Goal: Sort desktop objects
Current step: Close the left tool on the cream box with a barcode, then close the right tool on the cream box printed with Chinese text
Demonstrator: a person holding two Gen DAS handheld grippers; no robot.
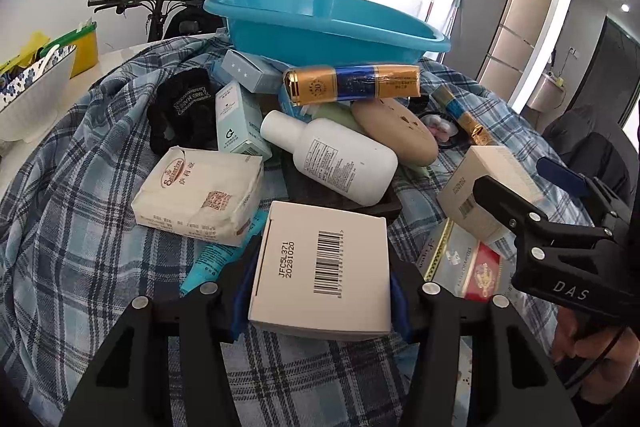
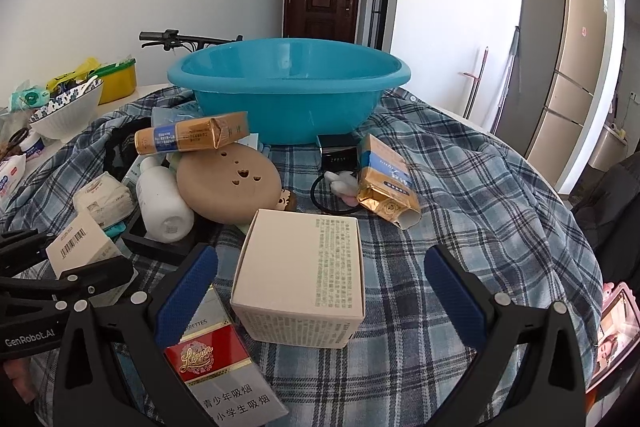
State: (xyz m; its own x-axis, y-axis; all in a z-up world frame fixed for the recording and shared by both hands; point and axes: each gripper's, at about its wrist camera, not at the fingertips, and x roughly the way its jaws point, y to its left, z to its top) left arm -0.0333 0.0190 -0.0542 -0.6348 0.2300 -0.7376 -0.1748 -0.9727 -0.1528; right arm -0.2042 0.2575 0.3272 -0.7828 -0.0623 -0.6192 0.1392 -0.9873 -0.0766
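Observation:
My left gripper (image 1: 320, 267) is shut on a white box with a barcode (image 1: 324, 267), its blue pads pressed against the box's two sides low in the left wrist view. In the right wrist view that gripper (image 2: 76, 251) and its box (image 2: 80, 247) sit at the left edge. My right gripper (image 2: 322, 255) is open, with a cream box of small print (image 2: 304, 275) standing on the plaid cloth (image 2: 460, 187) between its fingers, a gap on each side. A blue basin (image 2: 288, 87) stands at the back, with nothing visible inside it.
Piled before the basin (image 1: 320, 27) are a white bottle (image 1: 336, 159), a gold-and-blue carton (image 1: 352, 83), a tissue pack (image 1: 200, 195), a tan round case (image 1: 400, 131) and a black scrunchie (image 1: 180, 111). A red cigarette pack (image 2: 216, 359) lies under my right gripper's left finger. A patterned bowl (image 1: 32, 99) stands far left.

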